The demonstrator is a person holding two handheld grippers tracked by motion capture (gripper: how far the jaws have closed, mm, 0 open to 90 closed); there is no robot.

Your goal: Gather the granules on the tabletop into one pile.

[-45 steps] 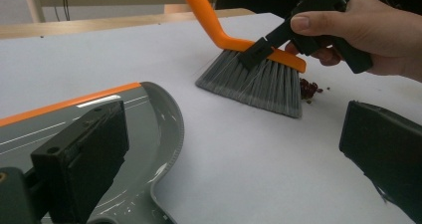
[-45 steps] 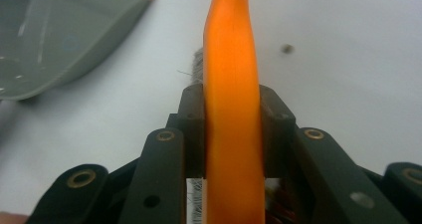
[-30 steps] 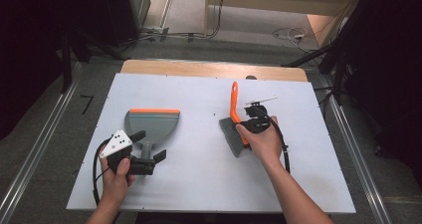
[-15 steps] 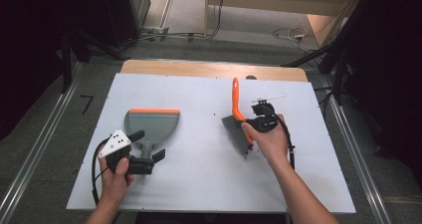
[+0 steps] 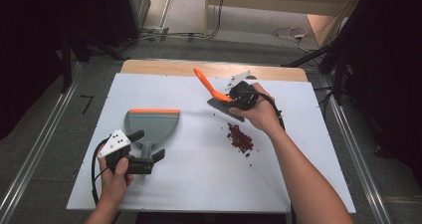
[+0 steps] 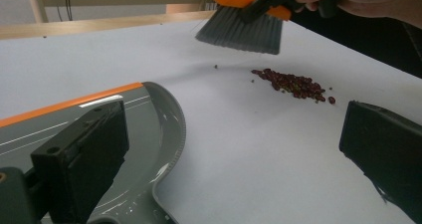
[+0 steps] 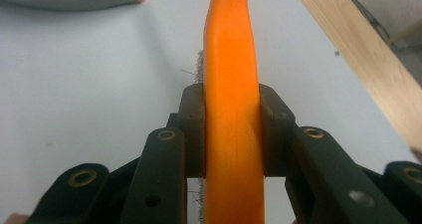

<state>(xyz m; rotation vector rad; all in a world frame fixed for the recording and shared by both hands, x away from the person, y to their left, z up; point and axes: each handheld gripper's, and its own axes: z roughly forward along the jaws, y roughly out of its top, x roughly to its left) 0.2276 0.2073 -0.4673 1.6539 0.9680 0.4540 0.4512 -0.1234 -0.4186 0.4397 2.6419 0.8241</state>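
Note:
A hand brush with an orange handle (image 5: 206, 82) (image 7: 231, 59) and grey bristles (image 5: 225, 107) (image 6: 241, 30) hangs tilted above the white table, handle pointing to the far left. My right gripper (image 5: 235, 97) (image 7: 231, 134) is shut on the handle, pads pressing both sides. A small pile of dark red beans (image 5: 240, 138) (image 6: 293, 82) lies on the table just in front of the bristles. A grey dustpan with an orange lip (image 5: 152, 122) (image 6: 74, 119) lies flat at the left. My left gripper (image 5: 148, 145) (image 6: 229, 134) stands open at the pan's handle end, jaws wide apart.
The white tabletop (image 5: 199, 184) has a wooden strip (image 5: 164, 67) along its far edge. Metal rails run along the floor on both sides, and cables (image 5: 283, 35) lie on the floor beyond the table. A black cable trails from each gripper.
My right gripper has lifted the brush off the table and swung it back and to the left, uncovering the beans. The left hand and the dustpan have stayed put.

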